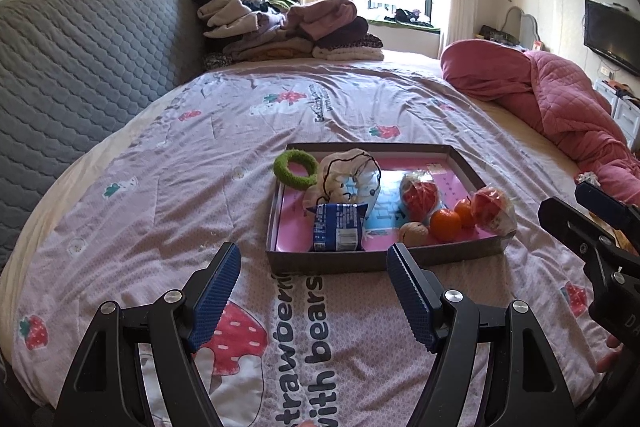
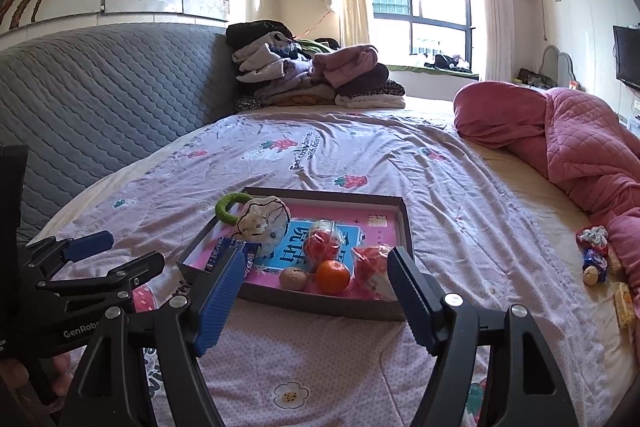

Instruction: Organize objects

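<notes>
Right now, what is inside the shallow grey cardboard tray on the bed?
The shallow grey cardboard tray holds a fuzzy green ring, a blue snack packet, two small oranges, a walnut, two red wrapped items and a pale drawstring pouch. These partly cover the pink-and-blue printed base.

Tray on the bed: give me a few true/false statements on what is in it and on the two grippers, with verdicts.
1. The left gripper is open and holds nothing. True.
2. The right gripper is shut on an orange. False: it is open and empty, short of the tray.
3. The green ring leans on the tray's far left corner. True.
4. The blue packet lies on the bedspread outside the tray. False: it sits inside, at the near wall.
5. Some small items lie outside the tray, beside the pink quilt. True.
6. The tray is empty. False: it holds oranges, wrapped items and more.
</notes>
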Motion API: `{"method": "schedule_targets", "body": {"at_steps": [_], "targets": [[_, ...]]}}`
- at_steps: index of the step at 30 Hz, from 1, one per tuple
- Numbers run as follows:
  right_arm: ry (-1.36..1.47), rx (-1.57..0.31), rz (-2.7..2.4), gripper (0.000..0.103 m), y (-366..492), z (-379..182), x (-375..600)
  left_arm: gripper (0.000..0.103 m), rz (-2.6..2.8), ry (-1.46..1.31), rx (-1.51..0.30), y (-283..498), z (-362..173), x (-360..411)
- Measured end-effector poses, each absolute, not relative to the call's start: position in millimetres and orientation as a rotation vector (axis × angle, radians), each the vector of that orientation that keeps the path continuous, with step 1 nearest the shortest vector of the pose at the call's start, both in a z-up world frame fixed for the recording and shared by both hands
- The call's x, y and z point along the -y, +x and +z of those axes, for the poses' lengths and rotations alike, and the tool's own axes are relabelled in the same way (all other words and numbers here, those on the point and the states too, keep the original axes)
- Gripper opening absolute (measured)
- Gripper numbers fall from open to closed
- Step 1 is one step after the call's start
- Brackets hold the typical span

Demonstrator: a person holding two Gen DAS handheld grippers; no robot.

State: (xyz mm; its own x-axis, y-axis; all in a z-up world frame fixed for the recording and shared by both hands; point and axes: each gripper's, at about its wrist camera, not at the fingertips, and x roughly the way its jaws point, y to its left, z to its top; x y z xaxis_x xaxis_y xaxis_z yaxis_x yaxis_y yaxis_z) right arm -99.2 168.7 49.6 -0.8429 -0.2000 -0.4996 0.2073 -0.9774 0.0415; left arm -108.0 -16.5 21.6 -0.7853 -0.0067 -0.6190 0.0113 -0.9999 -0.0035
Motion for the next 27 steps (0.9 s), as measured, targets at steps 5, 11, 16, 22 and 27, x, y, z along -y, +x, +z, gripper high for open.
{"method": "schedule_targets", "body": {"at_steps": [5,11,16,22,27], "targets": [[0.778,-0.021,-2.826,0.073,-100,43,-169,0.077,-2.956,1.042,-0.008,-110,15,15],[0.811,-0.011,-2.817,0.073,-103,31,-169,0.077,-2.944,1.062,0.004,-113,6,16],[0.839,-0.029,-2.817,0.073,-105,20,-168,0.077,-2.933,1.081,0.001,-115,-3,17],[0.848,-0.020,-2.824,0.073,-107,14,-172,0.077,-2.925,1.097,-0.007,-117,-11,18],[0.831,0.003,-2.820,0.073,-107,11,-175,0.077,-2.919,1.101,-0.003,-118,-17,17]]}}
